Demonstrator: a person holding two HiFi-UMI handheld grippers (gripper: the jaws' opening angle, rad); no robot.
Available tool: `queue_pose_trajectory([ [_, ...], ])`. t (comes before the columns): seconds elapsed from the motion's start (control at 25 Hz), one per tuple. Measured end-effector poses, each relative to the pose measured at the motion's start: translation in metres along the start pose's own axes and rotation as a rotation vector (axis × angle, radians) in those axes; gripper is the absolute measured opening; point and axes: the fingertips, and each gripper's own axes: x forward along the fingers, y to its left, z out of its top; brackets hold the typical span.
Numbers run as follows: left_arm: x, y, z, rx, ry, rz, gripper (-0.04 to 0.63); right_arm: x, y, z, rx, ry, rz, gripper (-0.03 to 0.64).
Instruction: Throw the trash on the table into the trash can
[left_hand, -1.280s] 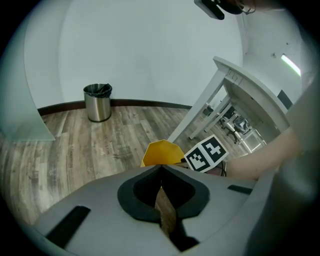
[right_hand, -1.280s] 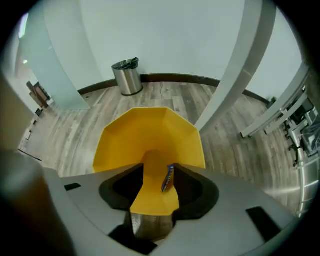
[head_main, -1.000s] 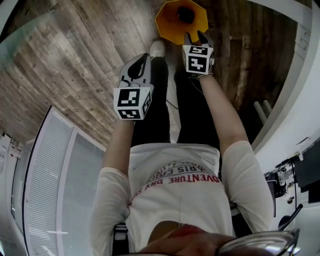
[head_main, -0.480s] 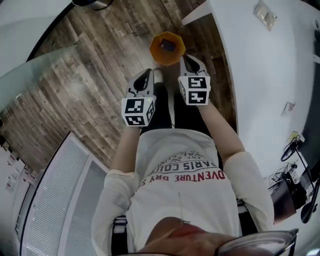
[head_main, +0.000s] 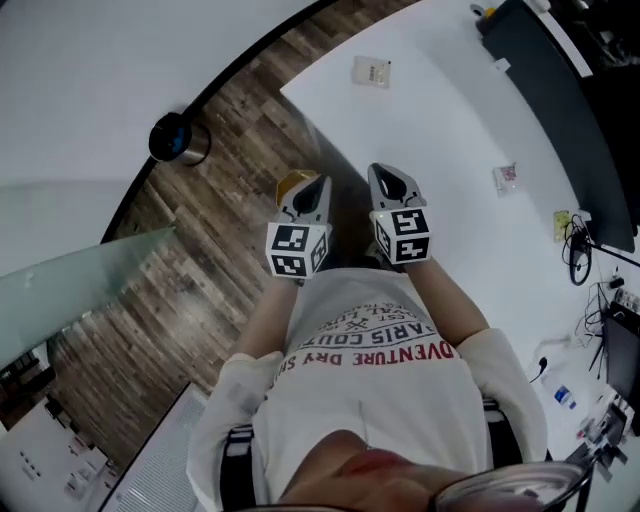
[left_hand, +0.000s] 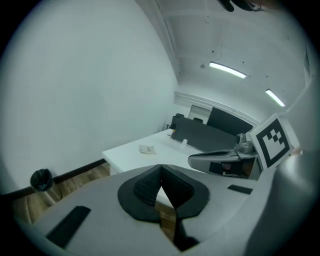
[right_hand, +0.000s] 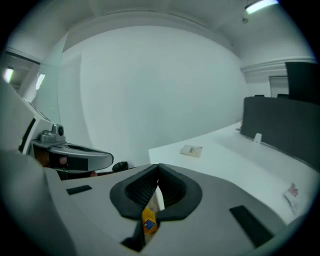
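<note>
While left tongs (left_hand: 160, 175) and right tongs (right_hand: 158, 172) sit closed, red "VENTURE" on shirt (head_main: 370, 400).

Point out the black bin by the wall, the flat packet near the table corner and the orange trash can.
black bin (head_main: 196, 150), head view, its side wall.
flat packet (head_main: 372, 71), head view, its middle.
orange trash can (head_main: 291, 182), head view, the sliver of rim that shows.

left gripper (head_main: 314, 188): jaws together, nothing between them
right gripper (head_main: 392, 182): jaws just closed, tips touching, nothing held
forearms (head_main: 441, 292): both reaching forward, grippers side by side, close
</note>
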Motion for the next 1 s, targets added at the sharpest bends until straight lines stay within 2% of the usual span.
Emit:
queue_pose_trajectory([
  [0.16, 0.027, -0.082, 0.033, 0.099, -0.021, -0.166, 0.023, -0.074, -0.071, 0.016, 0.064, -0.094, -0.175, 0.026],
  [0.36, 0.055, -0.187, 0.068, 0.222, -0.079, -0.363, 0.023, -0.171, -0.153, 0.012, 0.127, -0.188, -0.404, 0.026],
  [0.6, 0.063, -0.303, 0.068, 0.350, -0.080, -0.603, 0.023, -0.284, -0.213, -0.021, 0.240, -0.276, -0.662, 0.026],
  [0.76, 0.064, -0.349, 0.064, 0.379, -0.082, -0.690, 0.023, -0.327, -0.232, -0.039, 0.270, -0.304, -0.765, 0.026],
  [1.0, 0.060, -0.383, 0.059, 0.414, -0.082, -0.757, 0.023, -0.360, -0.242, -0.060, 0.321, -0.316, -0.819, 0.026],
])
